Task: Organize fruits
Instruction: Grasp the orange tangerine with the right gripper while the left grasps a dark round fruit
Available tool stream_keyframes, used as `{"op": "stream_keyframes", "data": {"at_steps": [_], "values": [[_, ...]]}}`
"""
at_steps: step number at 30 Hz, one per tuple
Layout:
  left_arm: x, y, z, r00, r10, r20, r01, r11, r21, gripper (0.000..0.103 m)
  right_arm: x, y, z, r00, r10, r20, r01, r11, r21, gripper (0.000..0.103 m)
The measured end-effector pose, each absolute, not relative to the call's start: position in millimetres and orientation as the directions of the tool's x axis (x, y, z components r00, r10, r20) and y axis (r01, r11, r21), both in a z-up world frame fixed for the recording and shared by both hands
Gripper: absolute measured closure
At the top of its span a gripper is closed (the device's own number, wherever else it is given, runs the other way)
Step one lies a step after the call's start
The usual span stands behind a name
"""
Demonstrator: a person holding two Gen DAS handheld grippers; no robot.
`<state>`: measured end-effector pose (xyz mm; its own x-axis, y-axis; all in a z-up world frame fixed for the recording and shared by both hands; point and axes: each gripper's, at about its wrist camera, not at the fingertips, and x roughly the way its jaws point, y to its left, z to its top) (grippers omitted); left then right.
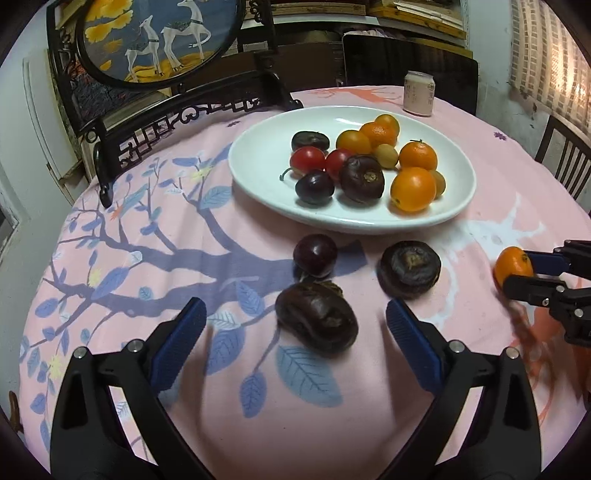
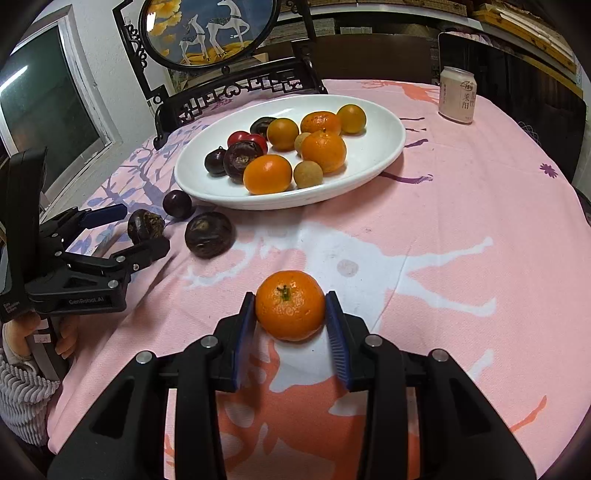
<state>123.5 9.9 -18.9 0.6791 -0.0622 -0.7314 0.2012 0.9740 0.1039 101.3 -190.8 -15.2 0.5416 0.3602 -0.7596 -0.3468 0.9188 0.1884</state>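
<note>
A white oval plate [image 1: 258, 155] [image 2: 380, 147] holds several oranges, red tomatoes and dark fruits. On the pink cloth in front of it lie a dark plum [image 1: 315, 255] [image 2: 178, 204] and two dark wrinkled fruits [image 1: 317, 322] [image 1: 409, 268] [image 2: 209, 234]. My left gripper [image 1: 295, 321] [image 2: 129, 229] is open, its fingers either side of the nearest wrinkled fruit [image 2: 145, 225]. My right gripper [image 2: 290, 308] [image 1: 517, 266] is shut on a small orange [image 2: 290, 304] [image 1: 511, 266] that rests on the cloth.
A pink drink can [image 1: 418, 94] [image 2: 457, 95] stands behind the plate. A dark carved wooden stand with a round deer painting [image 1: 155, 40] [image 2: 210, 33] is at the back left. The round table's edge curves at both sides; a chair [image 1: 565, 155] is at the right.
</note>
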Motion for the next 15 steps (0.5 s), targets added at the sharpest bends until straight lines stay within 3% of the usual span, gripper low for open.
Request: {"op": "stream_keyframes", "data": {"at_steps": [5,8,13,15], "values": [[126.7,13.3,-24.9,0.634,-0.108,-0.766,0.22,0.975,0.045,0.054,101.0,-188.2,-17.4,0.535,0.358,-0.765,-0.352,0.918,0.184,0.065],[126.8,11.5,-25.1,0.633,-0.111,-0.766,0.226,0.973,0.046,0.061,101.4,-188.9,-17.6,0.534,0.361,-0.764,-0.351,0.917,0.189,0.065],[129.7,14.8,-25.8,0.625,-0.135,-0.769,0.224,0.974,0.011,0.061,101.5,-189.0,-17.7,0.534,0.362,-0.764,-0.351,0.917,0.189,0.065],[133.5,14.9,-26.4,0.619,-0.149,-0.771,0.23,0.973,-0.004,0.056,101.5,-189.0,-17.7,0.535,0.361,-0.764,-0.351,0.917,0.187,0.065]]}}
